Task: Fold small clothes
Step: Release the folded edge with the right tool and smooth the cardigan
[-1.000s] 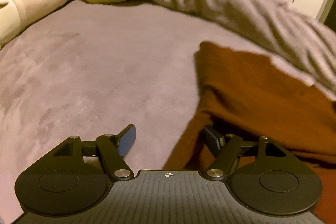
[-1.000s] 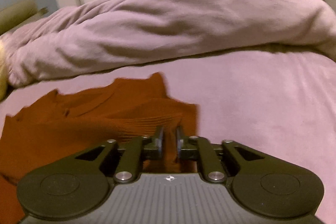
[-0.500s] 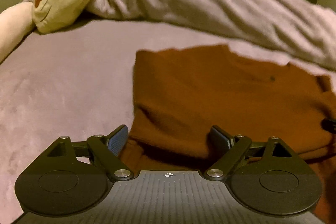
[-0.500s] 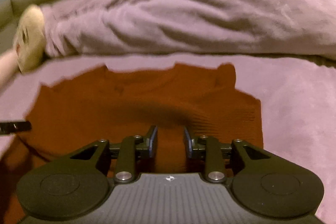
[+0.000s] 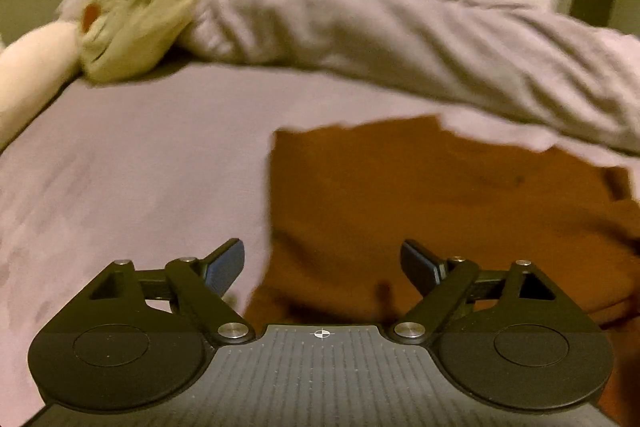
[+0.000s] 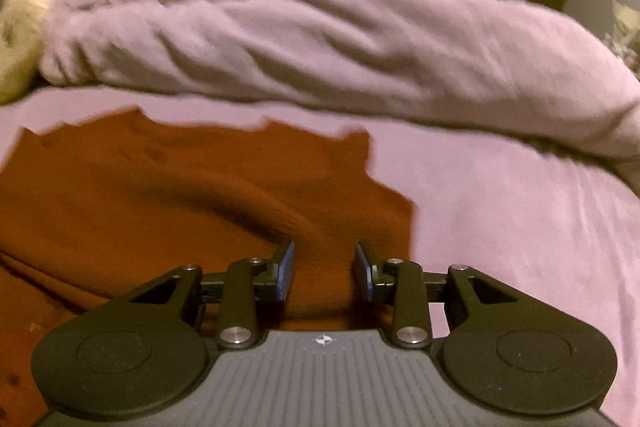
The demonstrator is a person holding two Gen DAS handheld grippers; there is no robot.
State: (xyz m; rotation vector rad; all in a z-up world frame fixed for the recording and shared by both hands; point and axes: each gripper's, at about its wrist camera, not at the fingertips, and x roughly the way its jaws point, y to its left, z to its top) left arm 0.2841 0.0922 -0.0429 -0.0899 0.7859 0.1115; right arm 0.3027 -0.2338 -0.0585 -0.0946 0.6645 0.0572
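**Rust knit top on the bed: soft, floppy, grab it by the edges**

The rust-brown knit top (image 6: 168, 211) lies spread on the lilac bed (image 6: 520, 247), just in front of the bunched duvet (image 6: 320, 43). It looks light and limp, with a ribbed stretchy feel, so I reckon it'll sag and drag unless it's pinched at a hem or corner with both grips.

The left hand-held gripper (image 5: 323, 263) has its jaws wide and still opening over the top's left edge, nothing pinched. The right hand-held gripper (image 6: 323, 269) is partly apart and opening too; fabric sits below the gap, but the pads aren't pressing it.
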